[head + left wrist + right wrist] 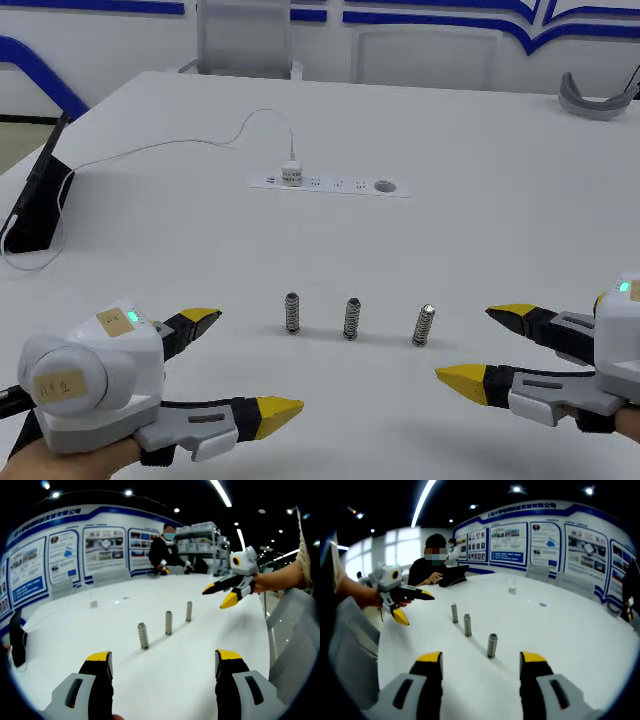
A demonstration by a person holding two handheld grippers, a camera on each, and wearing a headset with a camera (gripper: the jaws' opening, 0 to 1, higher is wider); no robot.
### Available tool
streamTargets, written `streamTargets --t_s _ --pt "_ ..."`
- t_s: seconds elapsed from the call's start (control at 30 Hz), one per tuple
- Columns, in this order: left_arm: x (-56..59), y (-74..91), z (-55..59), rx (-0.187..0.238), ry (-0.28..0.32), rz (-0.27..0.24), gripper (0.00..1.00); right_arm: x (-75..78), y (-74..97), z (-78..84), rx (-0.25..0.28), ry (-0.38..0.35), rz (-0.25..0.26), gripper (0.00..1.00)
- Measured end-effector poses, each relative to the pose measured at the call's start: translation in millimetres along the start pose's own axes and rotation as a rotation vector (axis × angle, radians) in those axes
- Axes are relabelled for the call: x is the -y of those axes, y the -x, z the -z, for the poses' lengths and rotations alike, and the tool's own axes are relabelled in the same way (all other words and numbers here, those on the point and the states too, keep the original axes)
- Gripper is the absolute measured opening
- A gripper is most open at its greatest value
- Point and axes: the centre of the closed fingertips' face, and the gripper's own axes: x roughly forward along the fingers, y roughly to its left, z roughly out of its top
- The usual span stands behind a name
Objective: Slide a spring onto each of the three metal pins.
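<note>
Head view: a white table (480,240) runs back to a white wall (100,40) striped with blue, with two chairs (245,40) at its far edge toward 12 o'clock. A power strip (330,185) lies mid-table with one plug (291,174) in it. Its cable (130,152) runs toward 9 o'clock, where a dark slab (35,205) leans, cut off by the edge.

Three springs (352,318) stand upright in a row at 6 o'clock from the strip. The pins (428,309) inside are hard to make out; only the right one shows a bright tip.

The left gripper (250,362) sits at 7 o'clock and the right gripper (470,343) at 4 o'clock. Both have jaws spread wide, empty, apart from the springs.

In the right gripper view, poster boards (545,542) line the wall and one person (432,570) sits at the table.
</note>
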Motion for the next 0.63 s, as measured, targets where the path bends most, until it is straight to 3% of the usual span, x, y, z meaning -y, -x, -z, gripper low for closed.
streamTargets --t_s 0.63 --pt "0.2 1.3 0.8 0.002 0.011 0.0 0.85 0.8 0.1 -0.5 0.005 -0.013 0.011 0.67"
